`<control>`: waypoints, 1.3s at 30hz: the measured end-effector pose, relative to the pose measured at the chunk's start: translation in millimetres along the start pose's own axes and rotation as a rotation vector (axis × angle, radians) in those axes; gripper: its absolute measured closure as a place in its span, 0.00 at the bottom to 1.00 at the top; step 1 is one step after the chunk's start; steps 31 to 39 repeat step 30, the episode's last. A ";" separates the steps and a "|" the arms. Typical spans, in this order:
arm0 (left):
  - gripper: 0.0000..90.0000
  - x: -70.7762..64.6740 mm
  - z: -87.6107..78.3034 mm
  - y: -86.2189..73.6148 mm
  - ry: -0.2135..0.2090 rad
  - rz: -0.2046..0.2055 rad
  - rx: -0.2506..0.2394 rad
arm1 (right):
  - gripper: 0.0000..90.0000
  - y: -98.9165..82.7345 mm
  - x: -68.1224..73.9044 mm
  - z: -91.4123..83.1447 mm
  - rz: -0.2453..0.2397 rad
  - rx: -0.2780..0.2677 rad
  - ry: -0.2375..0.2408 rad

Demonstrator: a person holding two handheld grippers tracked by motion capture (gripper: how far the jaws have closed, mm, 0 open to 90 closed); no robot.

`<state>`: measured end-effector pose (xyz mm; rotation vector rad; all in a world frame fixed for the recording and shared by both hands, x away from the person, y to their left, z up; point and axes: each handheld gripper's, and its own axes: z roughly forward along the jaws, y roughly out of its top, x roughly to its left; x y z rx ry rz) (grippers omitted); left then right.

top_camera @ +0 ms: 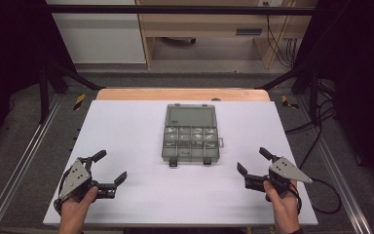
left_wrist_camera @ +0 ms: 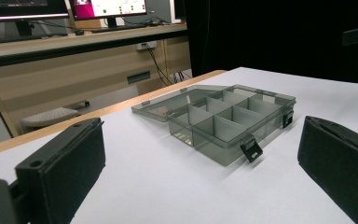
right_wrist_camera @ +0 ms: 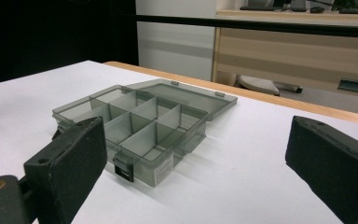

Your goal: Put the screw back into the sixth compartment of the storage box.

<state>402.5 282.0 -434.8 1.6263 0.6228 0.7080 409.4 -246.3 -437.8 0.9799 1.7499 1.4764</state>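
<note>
Organizer box (top_camera: 191,134) sits mid worktop (top_camera: 126,126), lid flat open, compartments showing. Left tool (top_camera: 108,168) & right tool (top_camera: 253,161) both wide open, holding nothing, well apart from box near front corners.

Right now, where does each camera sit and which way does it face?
High view: above the person's side, facing forward and down on the table; both hands, left gripper, right gripper.
Left gripper view: looks along its own open jaws at the box.
Right gripper view: same from the other side, jaws open.
Shared: the open box.
</note>
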 end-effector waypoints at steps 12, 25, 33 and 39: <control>0.01 2.7 -2.9 0.5 0.010 -0.011 -0.023 | 0.05 -12.6 -7.9 -16.3 -0.001 -0.027 -0.007; 0.01 5.6 -9.6 2.0 0.032 -0.020 -0.049 | 0.04 -38.3 -14.9 -12.8 -0.029 -0.032 -0.009; 0.01 5.6 -10.3 1.0 0.038 -0.022 -0.042 | 0.04 -38.8 -10.4 -6.9 -0.039 -0.023 0.013; 0.01 5.6 -10.3 1.0 0.038 -0.022 -0.042 | 0.04 -38.8 -10.4 -6.9 -0.039 -0.023 0.013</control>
